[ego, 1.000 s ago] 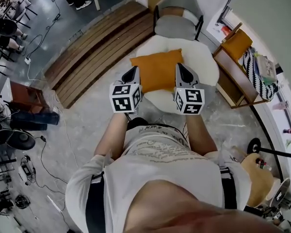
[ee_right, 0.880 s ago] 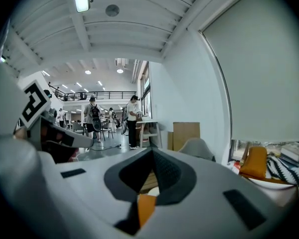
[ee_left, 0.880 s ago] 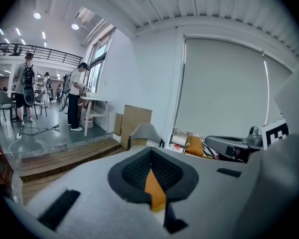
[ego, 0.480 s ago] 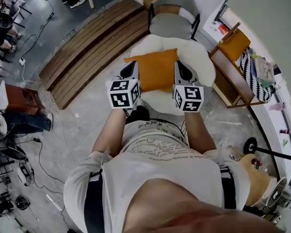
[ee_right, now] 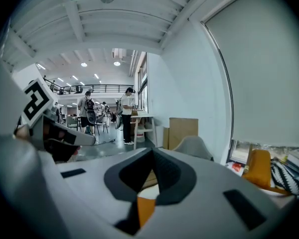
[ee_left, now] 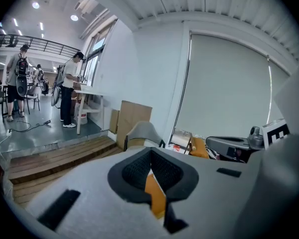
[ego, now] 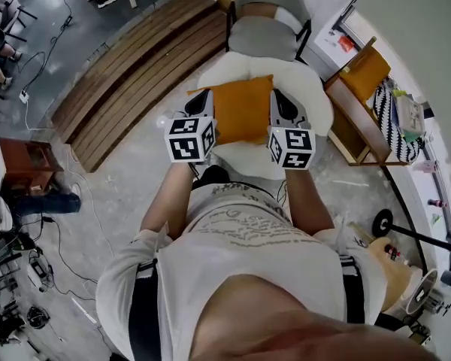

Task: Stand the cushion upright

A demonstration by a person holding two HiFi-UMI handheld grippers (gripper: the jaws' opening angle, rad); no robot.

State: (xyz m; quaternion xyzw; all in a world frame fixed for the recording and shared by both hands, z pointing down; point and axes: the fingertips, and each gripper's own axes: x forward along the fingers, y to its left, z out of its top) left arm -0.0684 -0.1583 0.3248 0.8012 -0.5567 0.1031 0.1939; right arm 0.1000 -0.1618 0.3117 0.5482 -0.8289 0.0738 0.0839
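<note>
Orange cushion (ego: 243, 110) lies flat on white pouf (ego: 316, 96) — left gripper (ego: 204, 96) at its 9 o'clock, right gripper (ego: 277, 98) at 3 o'clock — both with jaws closed together.

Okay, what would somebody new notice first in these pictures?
A bright orange cushion lies flat on a white round seat in the middle of the head view. The left tool and the right tool, each with its jaws together, flank the cushion's two sides. Just beyond the seat stands a grey chair.
</note>
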